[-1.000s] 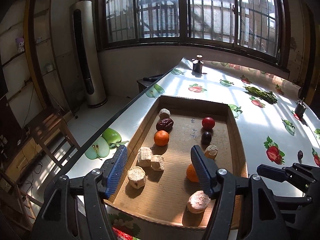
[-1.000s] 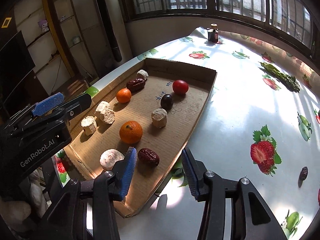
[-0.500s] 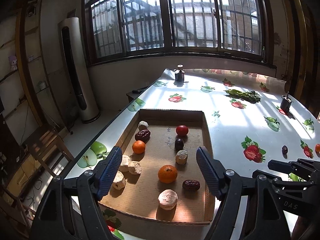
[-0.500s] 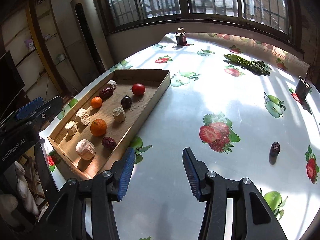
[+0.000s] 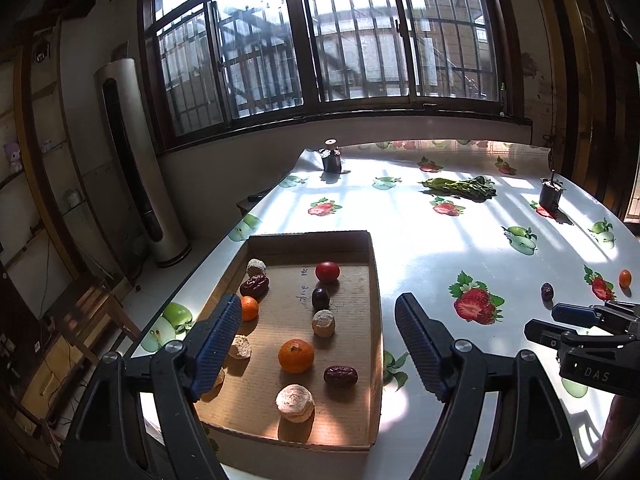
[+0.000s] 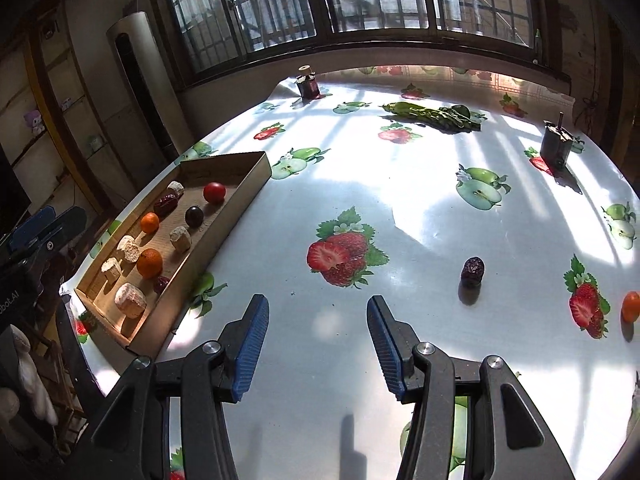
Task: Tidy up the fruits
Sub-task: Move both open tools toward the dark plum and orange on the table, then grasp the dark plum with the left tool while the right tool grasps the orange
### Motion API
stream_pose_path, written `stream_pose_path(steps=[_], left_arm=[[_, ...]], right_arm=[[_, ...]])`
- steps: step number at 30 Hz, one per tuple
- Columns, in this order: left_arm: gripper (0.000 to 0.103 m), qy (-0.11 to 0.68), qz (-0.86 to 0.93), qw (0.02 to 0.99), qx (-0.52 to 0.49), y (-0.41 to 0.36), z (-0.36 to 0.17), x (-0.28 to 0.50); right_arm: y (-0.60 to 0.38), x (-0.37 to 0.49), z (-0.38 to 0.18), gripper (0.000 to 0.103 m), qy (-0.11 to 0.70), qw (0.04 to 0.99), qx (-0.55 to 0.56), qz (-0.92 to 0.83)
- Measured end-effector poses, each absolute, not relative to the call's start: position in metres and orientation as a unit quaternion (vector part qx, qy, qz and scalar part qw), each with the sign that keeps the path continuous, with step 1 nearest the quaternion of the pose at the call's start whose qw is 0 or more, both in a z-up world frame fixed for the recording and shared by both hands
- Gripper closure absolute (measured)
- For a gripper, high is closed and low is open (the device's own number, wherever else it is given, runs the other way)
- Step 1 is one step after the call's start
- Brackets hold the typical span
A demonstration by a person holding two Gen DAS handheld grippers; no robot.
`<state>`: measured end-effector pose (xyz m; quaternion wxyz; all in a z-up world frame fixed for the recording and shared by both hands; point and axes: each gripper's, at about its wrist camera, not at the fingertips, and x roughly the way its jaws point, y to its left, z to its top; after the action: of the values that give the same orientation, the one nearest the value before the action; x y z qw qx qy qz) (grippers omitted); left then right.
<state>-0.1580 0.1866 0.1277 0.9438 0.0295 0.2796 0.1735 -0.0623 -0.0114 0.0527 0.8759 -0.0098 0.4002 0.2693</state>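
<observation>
A shallow cardboard tray (image 5: 374, 264) (image 6: 244, 196) at the table's left edge holds several fruits: a red tomato (image 5: 327, 272), a dark plum (image 5: 320, 298), two oranges (image 5: 296, 356), red dates (image 5: 340, 376) and pale round pieces (image 5: 295, 402). A loose dark date (image 6: 472, 270) (image 5: 547, 290) and a small orange (image 6: 631, 306) (image 5: 625, 277) lie on the table to the right. My left gripper (image 5: 320, 344) is open and empty above the tray's near end. My right gripper (image 6: 316, 344) is open and empty over the table, left of the loose date.
The table has a white cloth with printed fruit (image 6: 340, 256). A green vegetable bundle (image 6: 432, 114), a dark jar (image 6: 308, 86) and a small container (image 6: 556, 146) stand at the far side. The table edge drops off left of the tray.
Both grippers have pulled back and up from the tray. The right gripper has swung right, away from the tray, over the open table toward the loose date.
</observation>
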Motion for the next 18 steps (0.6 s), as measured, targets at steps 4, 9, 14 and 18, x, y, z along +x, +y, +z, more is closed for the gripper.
stream_pose_path(steps=[4, 9, 14, 18], left_arm=[[0.024, 0.281, 0.168, 0.944, 0.038, 0.177, 0.127, -0.155], [0.024, 0.301, 0.135, 0.944, 0.027, 0.172, 0.124, -0.142], [0.024, 0.327, 0.082, 0.941, -0.007, 0.163, 0.119, -0.112], [0.024, 0.359, 0.013, 0.933, -0.005, 0.127, 0.101, -0.079]], right_arm=[[-0.028, -0.059, 0.052, 0.047, 0.401, 0.879, -0.001, 0.259], [-0.061, -0.055, 0.056, 0.047, 0.394, 0.888, 0.009, 0.237], [-0.154, -0.048, 0.077, 0.047, 0.369, 0.916, 0.042, 0.150], [-0.239, -0.040, 0.082, 0.044, 0.371, 0.924, 0.075, 0.060]])
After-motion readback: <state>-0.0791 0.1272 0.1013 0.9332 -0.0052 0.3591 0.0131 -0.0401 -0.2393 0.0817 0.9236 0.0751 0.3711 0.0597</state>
